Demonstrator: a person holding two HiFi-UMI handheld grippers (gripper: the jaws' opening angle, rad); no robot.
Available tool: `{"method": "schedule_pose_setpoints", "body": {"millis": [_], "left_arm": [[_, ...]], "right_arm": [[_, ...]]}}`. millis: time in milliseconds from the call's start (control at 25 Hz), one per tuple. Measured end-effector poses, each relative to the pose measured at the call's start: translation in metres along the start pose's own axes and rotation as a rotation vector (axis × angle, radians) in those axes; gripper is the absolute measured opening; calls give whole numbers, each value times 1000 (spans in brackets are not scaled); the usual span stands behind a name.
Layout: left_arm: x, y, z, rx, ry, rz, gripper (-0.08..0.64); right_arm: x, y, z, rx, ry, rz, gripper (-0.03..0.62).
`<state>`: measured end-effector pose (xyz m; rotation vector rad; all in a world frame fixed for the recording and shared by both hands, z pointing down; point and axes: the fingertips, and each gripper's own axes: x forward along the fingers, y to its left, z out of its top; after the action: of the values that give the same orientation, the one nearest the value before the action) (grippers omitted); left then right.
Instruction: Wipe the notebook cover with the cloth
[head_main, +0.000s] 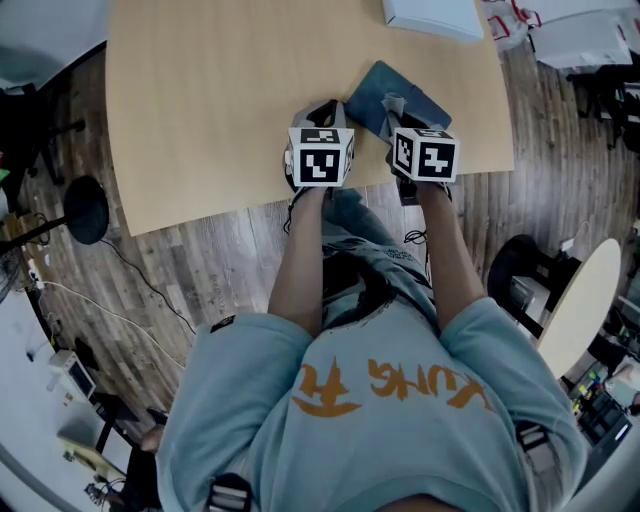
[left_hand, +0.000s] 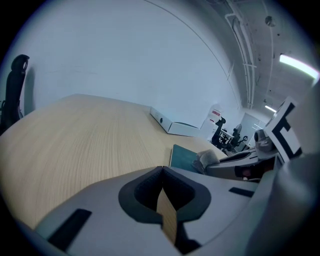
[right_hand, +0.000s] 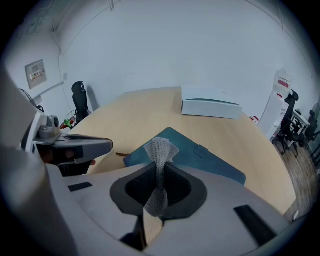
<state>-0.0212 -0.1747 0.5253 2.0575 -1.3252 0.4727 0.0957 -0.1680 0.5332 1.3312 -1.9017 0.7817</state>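
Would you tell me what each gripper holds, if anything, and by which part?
The right gripper pinches the cloth at a bunched fold; the left gripper is shut on nothing.

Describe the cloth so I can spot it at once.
Start at the tan table and find the teal notebook by its near edge. There the right claw pinches a small grey mesh cloth, the only woven, crumpled thing in sight.
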Motion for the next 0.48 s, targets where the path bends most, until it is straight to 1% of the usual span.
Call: {"method": "schedule_pose_setpoints", "body": {"millis": [160,480], "left_arm": [[4,14,12,-57,-13,13,17],[14,41,32,-105,-16,48,17]], "right_arm": [[8,6,20,-33,12,-7,29],[44,24,45,-67,29,62,29]]}}
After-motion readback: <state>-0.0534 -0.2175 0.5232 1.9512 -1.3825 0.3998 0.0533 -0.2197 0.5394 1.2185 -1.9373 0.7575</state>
